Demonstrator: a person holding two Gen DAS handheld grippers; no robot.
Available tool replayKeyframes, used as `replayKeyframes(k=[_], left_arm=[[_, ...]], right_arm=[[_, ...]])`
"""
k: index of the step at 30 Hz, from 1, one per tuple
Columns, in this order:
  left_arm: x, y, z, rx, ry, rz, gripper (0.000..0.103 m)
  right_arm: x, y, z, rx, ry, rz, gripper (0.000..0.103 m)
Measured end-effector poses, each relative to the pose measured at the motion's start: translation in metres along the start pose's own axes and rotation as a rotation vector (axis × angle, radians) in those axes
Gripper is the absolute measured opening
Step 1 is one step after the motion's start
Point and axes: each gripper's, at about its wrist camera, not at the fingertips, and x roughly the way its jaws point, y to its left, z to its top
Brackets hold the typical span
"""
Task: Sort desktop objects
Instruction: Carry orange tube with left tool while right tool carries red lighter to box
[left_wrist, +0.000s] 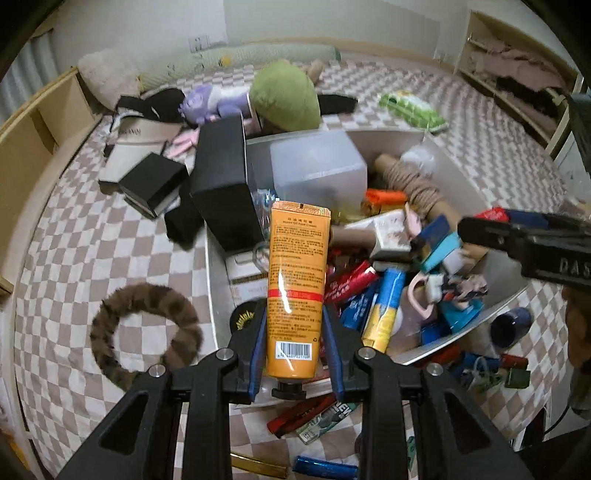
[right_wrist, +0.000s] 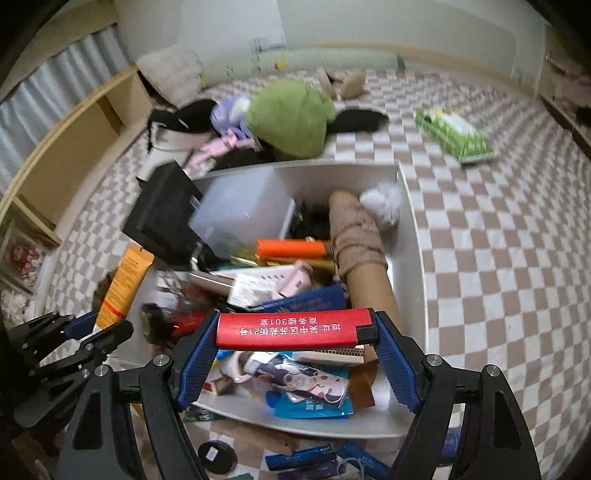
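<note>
My left gripper (left_wrist: 294, 321) is shut on an orange cream tube (left_wrist: 295, 280), cap toward the camera, held above the left side of a white bin (left_wrist: 461, 177) full of small items. The tube also shows in the right wrist view (right_wrist: 123, 284), with the left gripper (right_wrist: 86, 338) at lower left. My right gripper (right_wrist: 295, 328) is shut on a red lighter (right_wrist: 291, 328), held crosswise above the near part of the bin (right_wrist: 406, 229). The right gripper reaches in from the right in the left wrist view (left_wrist: 480, 230).
The bin holds a frosted plastic box (left_wrist: 317, 166), a twine roll (right_wrist: 358, 236), an orange stapler (right_wrist: 291, 248) and packets. A black box (left_wrist: 221, 184) leans on its left wall. A furry hoop (left_wrist: 144, 332), green plush (left_wrist: 284, 96), wipes pack (right_wrist: 454, 134) lie on the checkered bed.
</note>
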Motion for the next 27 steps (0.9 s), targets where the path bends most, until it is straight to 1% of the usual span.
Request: replayKeyframes(k=[2,6,10,12,18,21,27], left_arm=[[0.008,0.004,0.0,-0.022,0.02,0.004,0.028],[0.02,0.012,0.003,-0.079,0.044,0.001,0.028],[0.026,0.011,0.005,-0.076,0.05,0.01,0.028],[0.03,0.011,0.005,-0.076,0.058,0.013,0.028],[0.039,0.019,0.007,-0.096,0.07,0.028,0.029],[0.04,0.022,0.009,-0.115,0.069,0.019,0.029],[0.043,0.018,0.01,-0.107,0.068,0.025,0.029]], right_arm=[[0.017,-0.004,-0.002,0.014,0.035,0.001,0.081],[0.036,-0.006,0.007,0.036,0.057,0.024,0.081],[0.055,0.001,0.016,0.036,0.089,0.035,0.081],[0.062,0.005,0.02,0.04,0.093,0.026,0.081],[0.073,0.005,0.023,0.062,0.106,0.014,0.081],[0.079,0.005,0.025,0.073,0.112,0.009,0.081],[0.09,0.004,0.028,0.094,0.124,-0.003,0.081]])
